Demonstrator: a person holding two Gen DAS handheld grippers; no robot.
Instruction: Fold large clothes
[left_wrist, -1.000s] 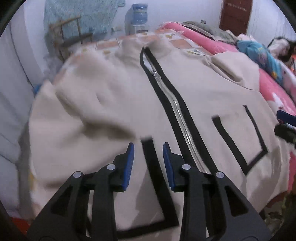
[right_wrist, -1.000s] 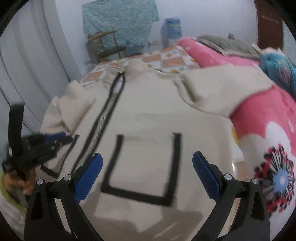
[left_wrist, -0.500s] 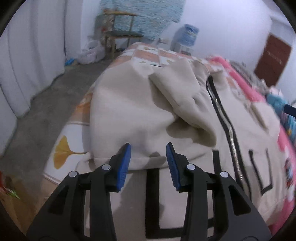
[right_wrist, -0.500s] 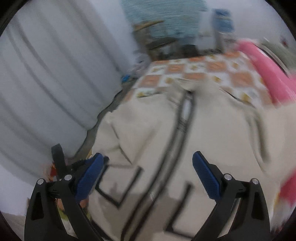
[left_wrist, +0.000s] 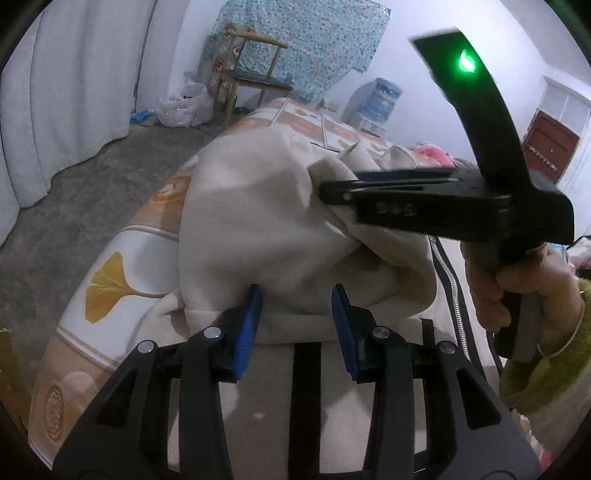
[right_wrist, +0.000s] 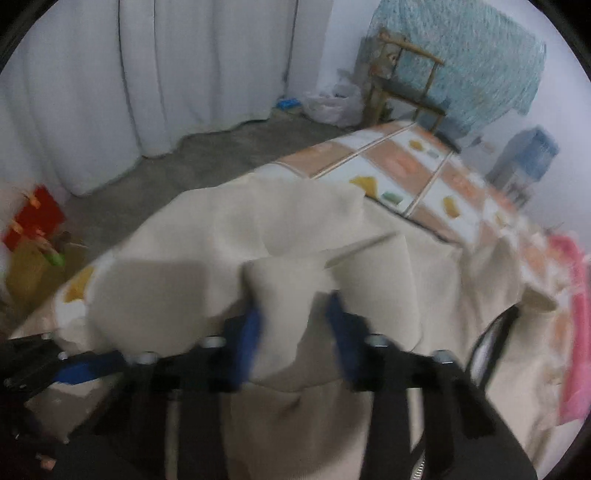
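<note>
Jacket (left_wrist: 295, 229): a cream zip-up with black trim, spread front-up on the bed (left_wrist: 122, 258), its near sleeve already doubled back over the chest beside the zip (left_wrist: 452, 291).

Judging from how things lie, the likeliest fault is that the sleeve fold slips or bunches. The right gripper (left_wrist: 332, 190) has only a small pinch of cloth high on the sleeve, well above the jacket's hem, and a thin bite of soft fleece can pull free if the hand drags sideways. If both hands pull in different directions, the body panel underneath could ruck up toward the zip and the fold line would go crooked. The sleeve's loose end also hangs close to the bed edge on the side away from the zip, so a careless release might let it slide toward the floor.

Right jaws: they have just been closing, and the left wrist view shows them nearly together with a fold of the sleeve between them, clamped on it. Its own view is blurred, but cloth sits bunched between the blue pads (right_wrist: 251, 332).

Left gripper (left_wrist: 295, 314): its jaws stand partly apart, straddling the sleeve's folded edge just above the hem. The pads flank the cloth, but a gap shows and they do not press on it.
</note>
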